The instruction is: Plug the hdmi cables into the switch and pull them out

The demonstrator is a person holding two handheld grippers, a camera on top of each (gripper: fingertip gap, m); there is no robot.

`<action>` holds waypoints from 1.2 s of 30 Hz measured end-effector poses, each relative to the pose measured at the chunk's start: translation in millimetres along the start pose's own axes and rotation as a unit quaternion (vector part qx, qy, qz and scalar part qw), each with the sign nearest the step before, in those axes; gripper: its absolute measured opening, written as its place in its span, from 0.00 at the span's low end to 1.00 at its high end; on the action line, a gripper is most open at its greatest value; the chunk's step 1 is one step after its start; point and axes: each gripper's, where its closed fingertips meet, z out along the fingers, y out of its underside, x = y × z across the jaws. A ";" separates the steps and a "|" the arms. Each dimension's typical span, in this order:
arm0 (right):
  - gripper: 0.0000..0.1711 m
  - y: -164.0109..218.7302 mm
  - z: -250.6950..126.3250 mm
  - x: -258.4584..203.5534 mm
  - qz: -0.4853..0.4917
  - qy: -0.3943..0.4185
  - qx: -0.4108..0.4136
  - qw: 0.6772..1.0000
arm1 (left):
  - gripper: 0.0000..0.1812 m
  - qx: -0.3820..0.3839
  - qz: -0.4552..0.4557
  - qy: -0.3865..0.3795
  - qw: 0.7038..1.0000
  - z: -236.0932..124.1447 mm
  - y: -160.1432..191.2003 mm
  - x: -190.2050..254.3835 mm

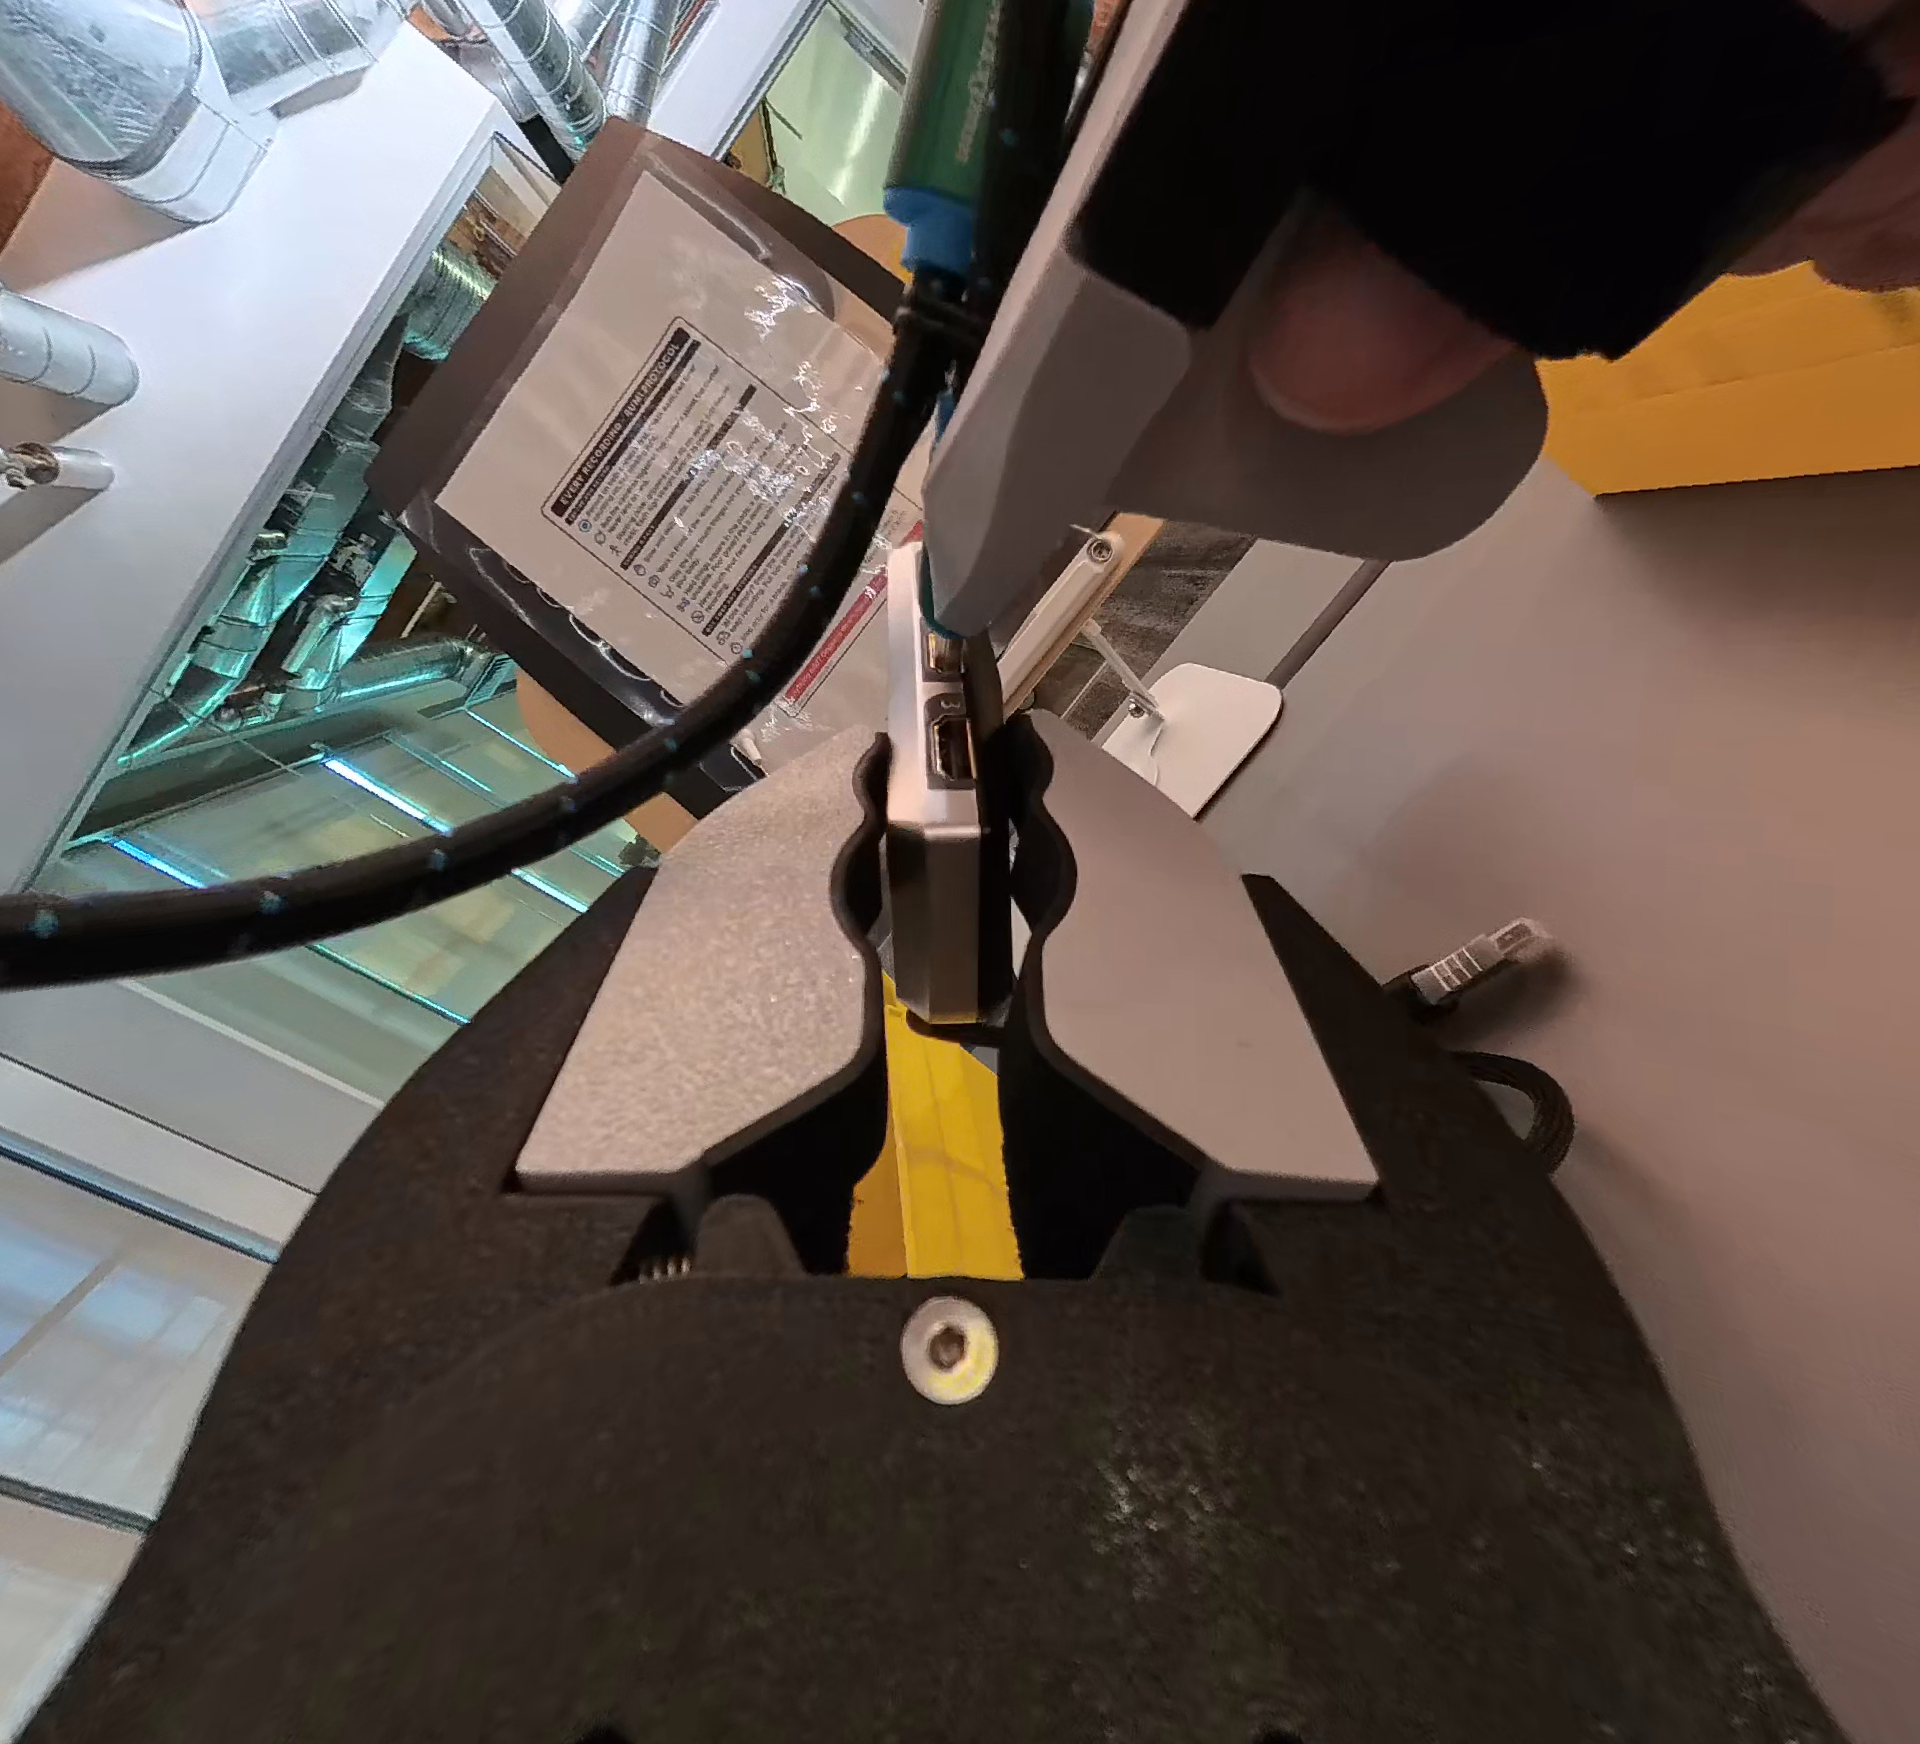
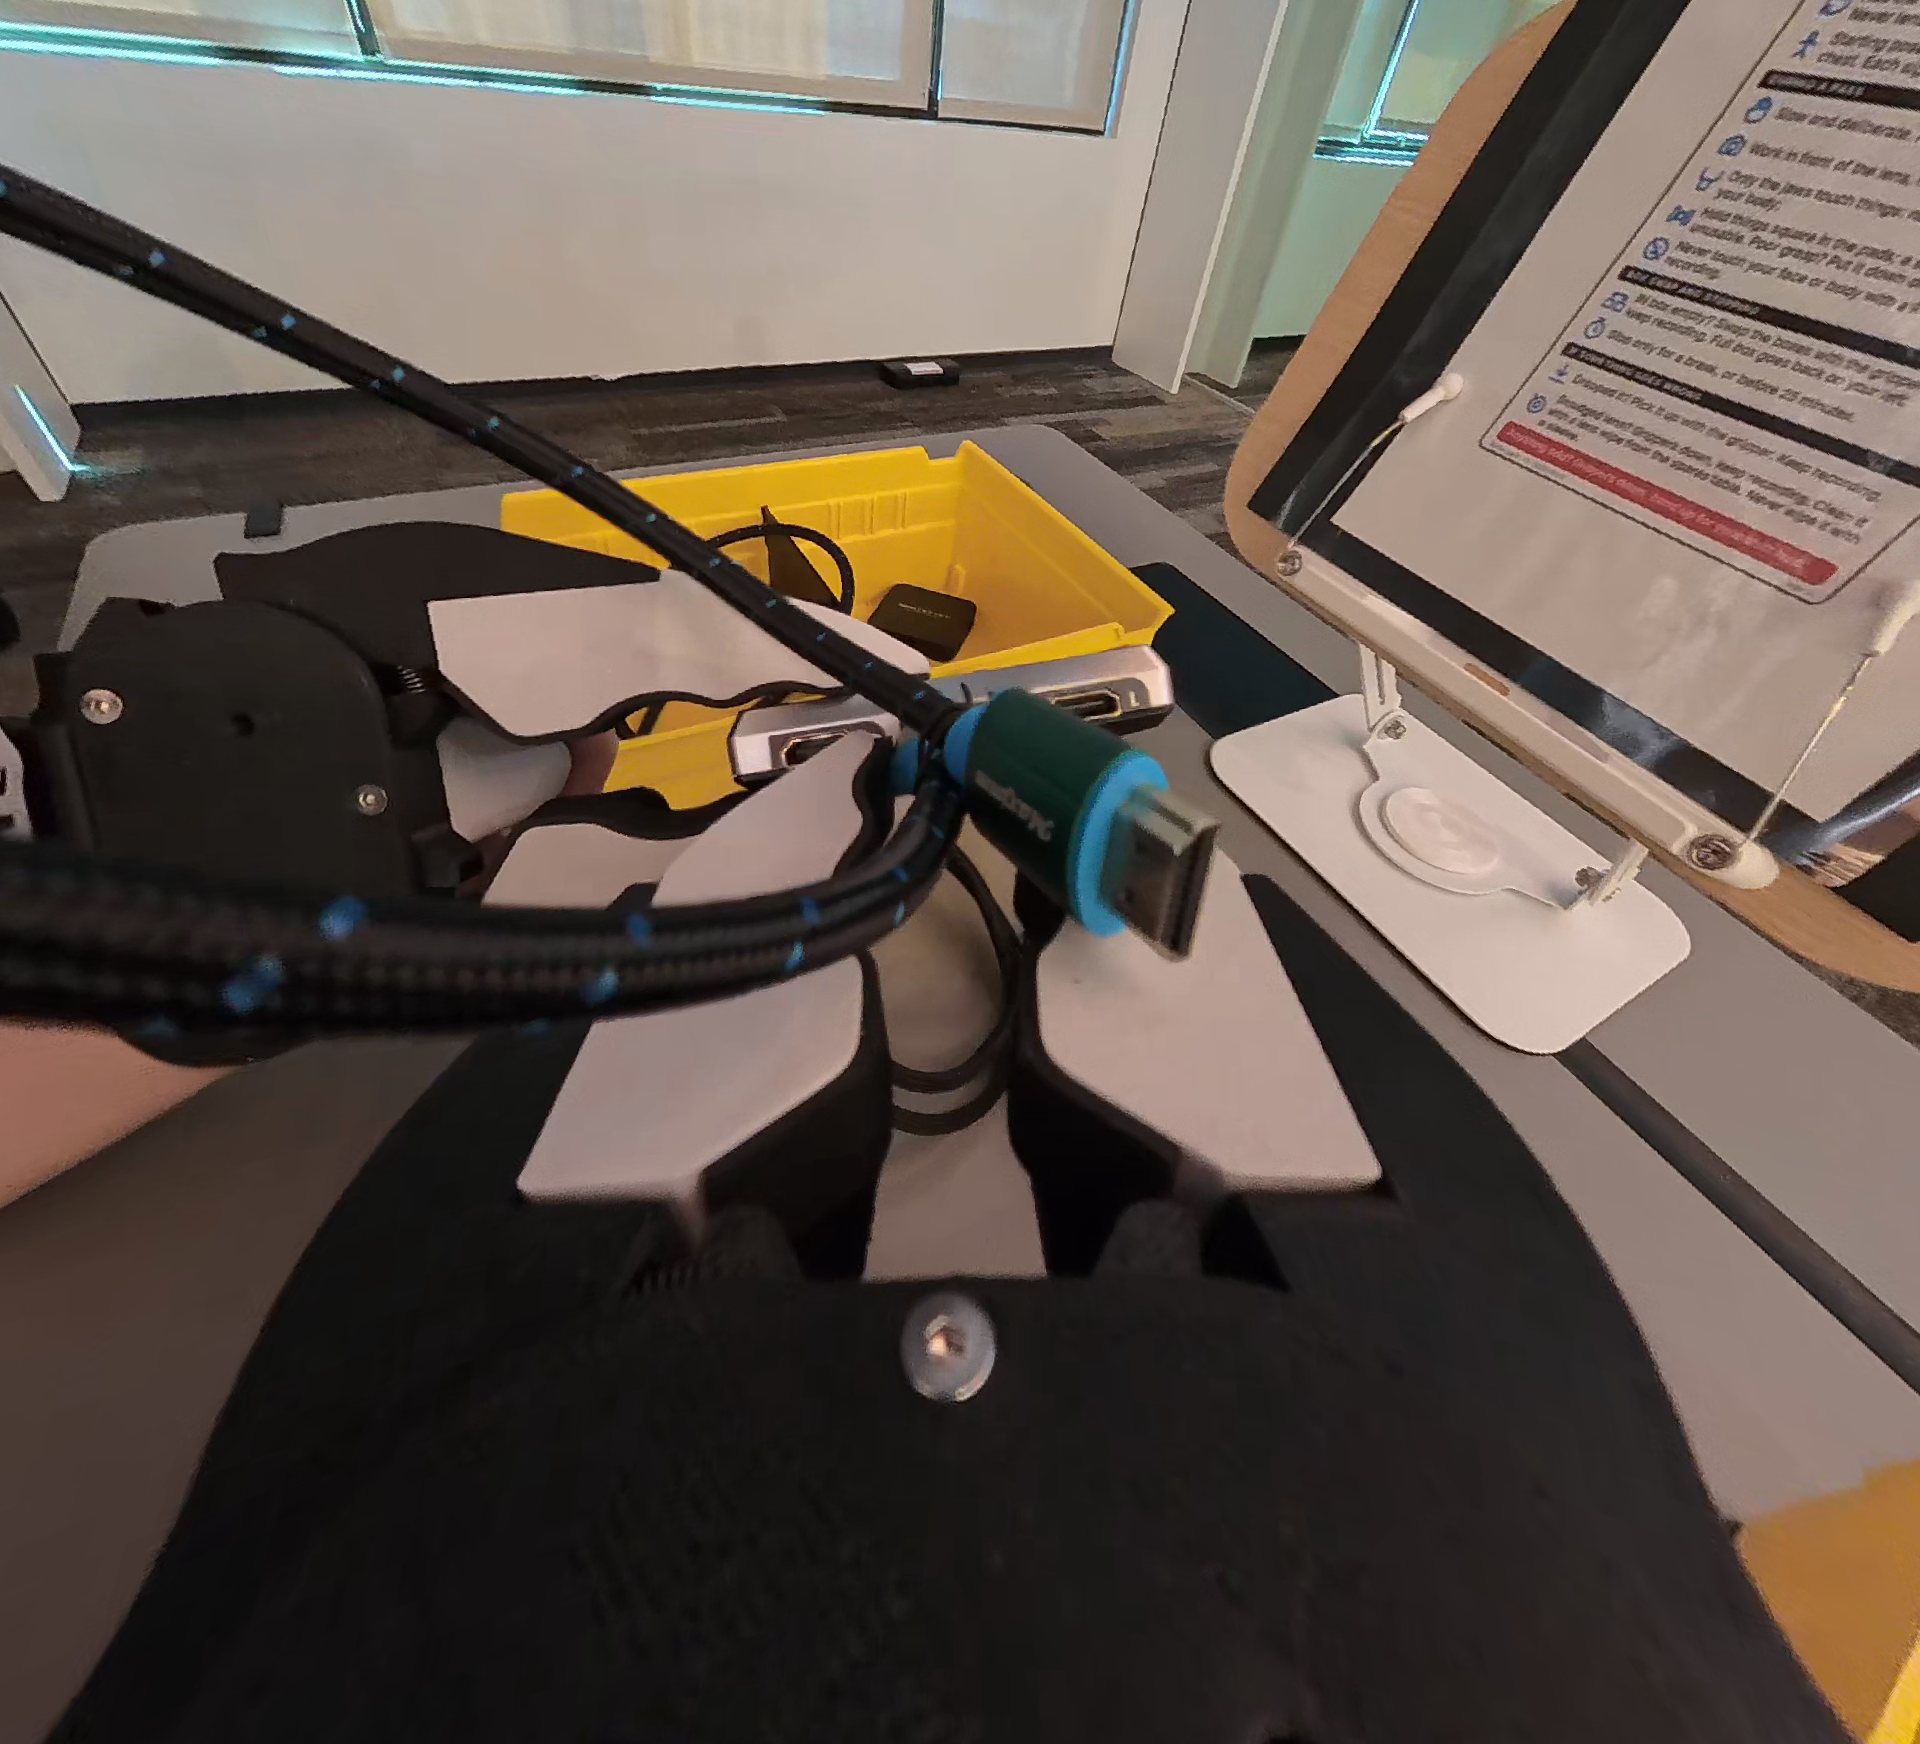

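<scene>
Clamping the slim silver HDMI switch [image 1: 940, 873] edge-on, the left gripper [image 1: 943, 821] kept its ports facing out, apparently to steady them. The right gripper [image 2: 951, 847] pinched a black braided HDMI cable [image 2: 582, 951], whose green-and-blue plug [image 2: 1081, 821] hung unplugged just beside the switch.

Switch: slim silver metal HDMI switch box [image 1: 940, 873], on edge, clamped between left tongs [image 1: 940, 863], empty port facing out.
Cable: black braided HDMI cable [image 2: 499, 946] with green-and-blue plug [image 2: 1081, 821], unplugged, held in right tongs [image 2: 951, 821].
</scene>
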 end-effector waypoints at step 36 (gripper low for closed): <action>0.12 9.8 3.7 -3.8 -0.003 -0.040 -0.012 0.999 | 0.11 0.039 -0.001 0.021 0.999 -0.8 1.8 7.6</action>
